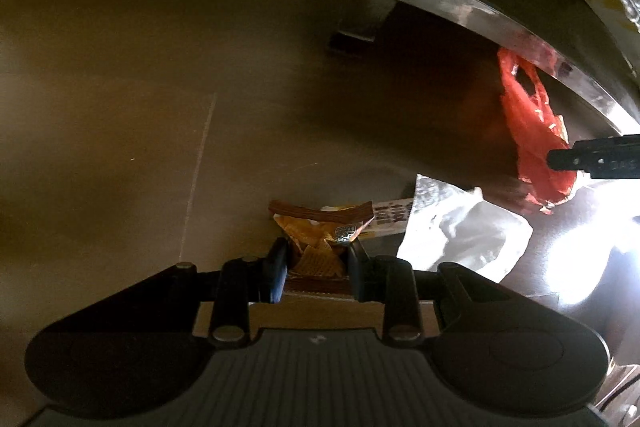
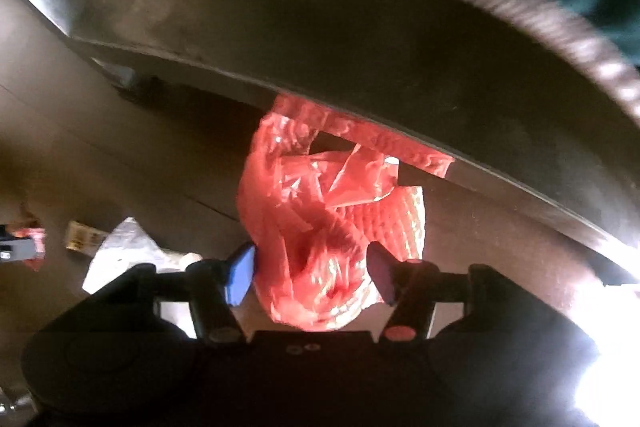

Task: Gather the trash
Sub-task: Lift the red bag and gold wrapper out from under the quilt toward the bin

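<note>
Red bag (image 2: 316, 239) sits between right claw (image 2: 316, 273) pads, released, w/ jaws wide. Left claw (image 1: 316, 263) clenched on snack pack (image 1: 316, 247).

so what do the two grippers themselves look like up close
Left gripper: black body with rounded lobes, a ribbed grey panel, silver pivot pins and dark fingers, one bluish. Right gripper: black body, one finger with a blue pad, the other with a dark red one, red-topped pin.
</note>
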### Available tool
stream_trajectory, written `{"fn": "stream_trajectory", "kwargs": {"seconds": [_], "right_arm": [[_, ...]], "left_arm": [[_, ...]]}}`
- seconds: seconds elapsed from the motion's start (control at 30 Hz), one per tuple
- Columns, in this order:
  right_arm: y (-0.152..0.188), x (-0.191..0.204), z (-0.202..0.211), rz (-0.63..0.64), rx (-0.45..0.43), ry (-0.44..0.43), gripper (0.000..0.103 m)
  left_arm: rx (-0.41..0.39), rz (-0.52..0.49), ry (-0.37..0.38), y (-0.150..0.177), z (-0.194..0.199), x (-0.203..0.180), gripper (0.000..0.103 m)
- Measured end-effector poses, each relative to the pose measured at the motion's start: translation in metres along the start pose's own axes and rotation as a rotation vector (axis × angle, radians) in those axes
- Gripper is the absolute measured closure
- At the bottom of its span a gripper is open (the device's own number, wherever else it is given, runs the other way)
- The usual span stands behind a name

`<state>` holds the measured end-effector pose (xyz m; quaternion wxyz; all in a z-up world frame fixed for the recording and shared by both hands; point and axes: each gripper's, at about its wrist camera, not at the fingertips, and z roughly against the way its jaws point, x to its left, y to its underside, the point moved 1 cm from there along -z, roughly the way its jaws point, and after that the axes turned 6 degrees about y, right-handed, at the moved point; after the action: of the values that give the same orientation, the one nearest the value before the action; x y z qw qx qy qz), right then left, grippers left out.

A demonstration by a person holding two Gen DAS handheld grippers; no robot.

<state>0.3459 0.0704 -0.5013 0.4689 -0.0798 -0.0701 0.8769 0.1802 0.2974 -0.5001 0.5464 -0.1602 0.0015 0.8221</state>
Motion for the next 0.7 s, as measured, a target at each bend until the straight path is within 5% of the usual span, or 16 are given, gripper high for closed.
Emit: {"fn": "stream_trajectory", "kwargs": {"seconds": [0.2, 0.33, 0.37, 0.7], "right_arm": [[0.000, 0.006, -0.012, 0.027, 0.009, 0.051, 0.047], [0.009, 0.006, -0.007, 0.075, -0.015, 0.058, 0.067], [0.011, 0.007, -0.003, 0.084, -0.023, 0.060, 0.085], [0.046, -0.006, 0.118, 0.044, -0.051, -0.065, 0.088]], "left_arm": [[0.010, 0.021, -0.007, 0.002, -0.004, 0.004, 0.073], [0.014, 0.009, 0.004, 0.000, -0.005, -0.003, 0.073], [0.015, 0.005, 0.008, 0.000, -0.003, -0.005, 0.073], [-0.035, -0.224, 0.149, -0.026, 0.069, -0.067, 0.073]]}}
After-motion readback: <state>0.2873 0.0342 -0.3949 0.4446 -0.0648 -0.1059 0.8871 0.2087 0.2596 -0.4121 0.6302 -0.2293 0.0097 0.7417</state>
